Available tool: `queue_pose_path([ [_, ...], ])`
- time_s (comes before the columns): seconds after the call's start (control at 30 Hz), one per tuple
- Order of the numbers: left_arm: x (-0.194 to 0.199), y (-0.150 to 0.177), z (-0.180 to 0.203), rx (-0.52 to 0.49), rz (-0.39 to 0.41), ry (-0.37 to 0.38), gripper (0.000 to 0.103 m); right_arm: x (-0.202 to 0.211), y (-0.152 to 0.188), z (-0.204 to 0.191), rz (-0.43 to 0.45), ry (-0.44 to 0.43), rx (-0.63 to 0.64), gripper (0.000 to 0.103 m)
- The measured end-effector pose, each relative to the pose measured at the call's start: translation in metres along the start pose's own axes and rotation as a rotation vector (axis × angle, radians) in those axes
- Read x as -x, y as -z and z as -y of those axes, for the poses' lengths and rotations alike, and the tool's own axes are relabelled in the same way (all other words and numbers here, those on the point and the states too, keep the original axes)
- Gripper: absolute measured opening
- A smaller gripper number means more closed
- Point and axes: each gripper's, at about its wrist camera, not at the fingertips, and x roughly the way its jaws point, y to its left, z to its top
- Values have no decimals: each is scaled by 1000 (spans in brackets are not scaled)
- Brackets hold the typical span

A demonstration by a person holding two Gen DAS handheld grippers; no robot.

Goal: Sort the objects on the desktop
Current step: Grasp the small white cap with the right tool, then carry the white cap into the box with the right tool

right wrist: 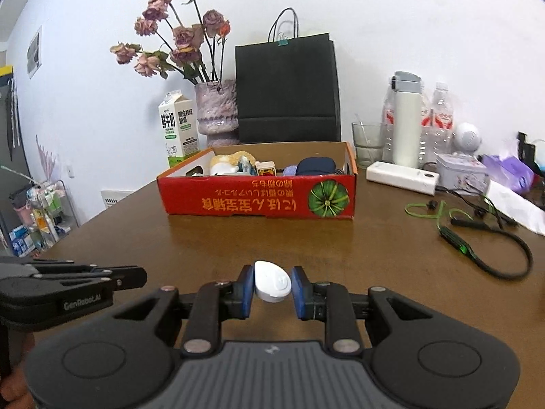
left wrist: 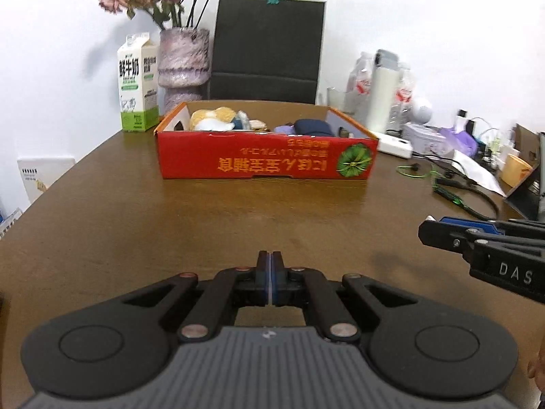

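The small white oval object [right wrist: 272, 285] sits clamped between the blue pads [right wrist: 247, 288] of the right gripper [right wrist: 272, 289], above the brown table [right wrist: 306, 238]. The left gripper [left wrist: 269, 274] is clenched on nothing, and the red box [right wrist: 259, 197] stands well ahead.

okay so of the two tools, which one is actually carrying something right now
The right tool. Its blue pads are clamped on a small white oval object, while the left tool has its pads pressed flat together with nothing between them.

Home desk: vase [right wrist: 217, 112], milk carton [right wrist: 179, 129], bottles [right wrist: 441, 119].
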Motion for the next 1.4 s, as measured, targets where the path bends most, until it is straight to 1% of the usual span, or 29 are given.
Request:
queue_pose_path([
  [0.13,10,10,-1,35,-26,15,2,23,12,-2,15,19,12,22],
  [0.27,29,14,6,-3,19,19,3,39,16,1,22,32,-9,22],
  [0.33,34,14,9,-12,23,29,3,44,18,0,23,29,-8,22],
  [0.6,45,11,12,-25,54,49,3,52,13,-7,51,27,-2,22],
  [0.83,35,5,4,-1,35,42,3,50,2,-5,65,25,-5,22],
  [1.03,25,-14,-7,17,62,28,3,42,-16,-3,81,19,10,22],
  [1.17,13,-35,-13,28,82,31,3,26,-35,3,94,7,25,22],
  [1.23,3,-50,-16,24,91,29,3,13,-47,6,98,-6,29,22],
  [1.3,-11,-68,-18,20,100,28,3,-3,-64,13,95,-40,13,22],
  [1.33,-21,-79,-20,27,94,41,3,-12,-73,15,92,-55,6,22],
  [1.4,-45,-102,-26,60,57,85,3,-37,-95,21,80,-80,0,22],
])
